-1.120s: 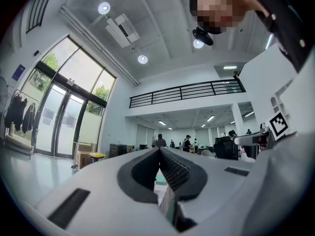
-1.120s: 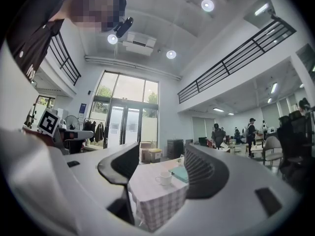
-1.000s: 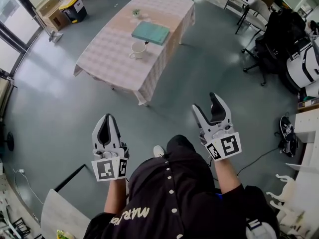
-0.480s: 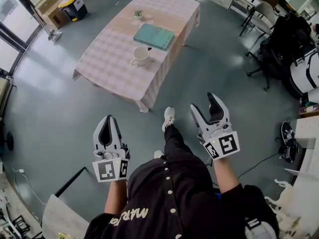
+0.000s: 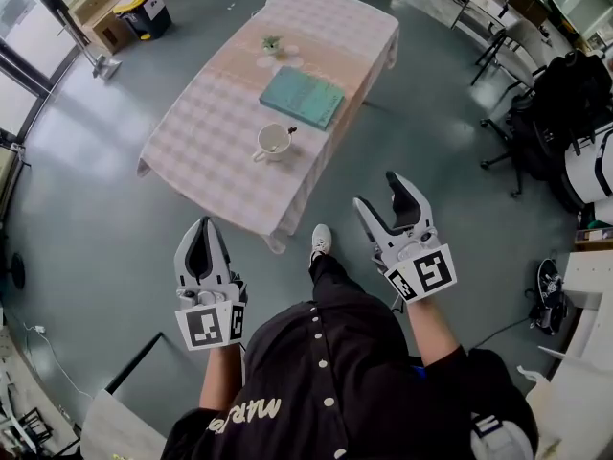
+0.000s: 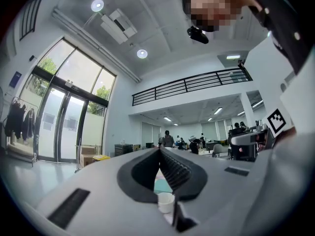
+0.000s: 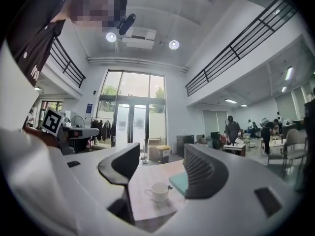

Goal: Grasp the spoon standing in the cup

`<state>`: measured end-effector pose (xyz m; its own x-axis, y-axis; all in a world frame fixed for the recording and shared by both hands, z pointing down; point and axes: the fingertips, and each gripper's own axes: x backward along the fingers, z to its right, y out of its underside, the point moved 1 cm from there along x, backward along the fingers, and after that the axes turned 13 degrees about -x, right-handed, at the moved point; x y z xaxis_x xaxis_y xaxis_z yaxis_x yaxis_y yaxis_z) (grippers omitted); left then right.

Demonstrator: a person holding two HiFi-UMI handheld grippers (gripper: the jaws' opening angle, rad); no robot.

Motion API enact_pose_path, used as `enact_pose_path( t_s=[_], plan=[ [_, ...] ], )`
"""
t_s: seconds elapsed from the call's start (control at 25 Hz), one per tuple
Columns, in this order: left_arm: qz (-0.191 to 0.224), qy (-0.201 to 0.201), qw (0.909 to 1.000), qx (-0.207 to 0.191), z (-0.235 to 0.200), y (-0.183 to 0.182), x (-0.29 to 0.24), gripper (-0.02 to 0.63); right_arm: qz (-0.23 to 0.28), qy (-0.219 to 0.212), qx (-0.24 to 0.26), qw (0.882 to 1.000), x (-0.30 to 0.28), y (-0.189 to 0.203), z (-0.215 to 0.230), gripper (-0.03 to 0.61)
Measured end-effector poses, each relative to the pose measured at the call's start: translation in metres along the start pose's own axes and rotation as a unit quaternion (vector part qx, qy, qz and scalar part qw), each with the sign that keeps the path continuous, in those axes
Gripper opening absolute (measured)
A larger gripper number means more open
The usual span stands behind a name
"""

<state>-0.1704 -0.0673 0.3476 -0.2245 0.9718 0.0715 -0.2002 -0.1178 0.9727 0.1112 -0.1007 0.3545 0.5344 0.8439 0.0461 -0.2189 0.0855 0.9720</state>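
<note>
A white cup [image 5: 273, 141] stands near the front of a table with a pink checked cloth [image 5: 206, 137], far ahead of both grippers. A dark-tipped spoon [image 5: 289, 130] leans out of the cup to the right. My left gripper [image 5: 203, 226] hangs low at the left with its jaws closed together and nothing in them. My right gripper [image 5: 379, 194] is open and empty, short of the table's near corner. In the right gripper view the cup [image 7: 159, 191] and spoon [image 7: 170, 186] show between the open jaws of the right gripper [image 7: 161, 154]. The left gripper view shows the cup [image 6: 166, 202] below the shut left gripper [image 6: 159, 154].
A teal book [image 5: 302, 97] lies just behind the cup, and a small plant [image 5: 272, 43] stands farther back. A yellow-lidded bin [image 5: 137, 7] and cardboard boxes [image 5: 96, 22] sit at the far left. Office chairs [image 5: 546, 94] crowd the right. My shoe [image 5: 321, 241] is by the table corner.
The table, with the cup, has come nearer and lower in the head view as I step toward it. The right gripper has shifted slightly left. Both jaws keep their state.
</note>
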Motion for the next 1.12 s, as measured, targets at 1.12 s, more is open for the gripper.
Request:
enact_pose_path(
  t_s=[1.12],
  plan=[
    [-0.039,-0.065,0.9970,0.015,-0.041,0.022,-0.170,0.011,-0.063,-0.198,0.032,0.978,-0.200,-0.002,0.069,0.261]
  ],
)
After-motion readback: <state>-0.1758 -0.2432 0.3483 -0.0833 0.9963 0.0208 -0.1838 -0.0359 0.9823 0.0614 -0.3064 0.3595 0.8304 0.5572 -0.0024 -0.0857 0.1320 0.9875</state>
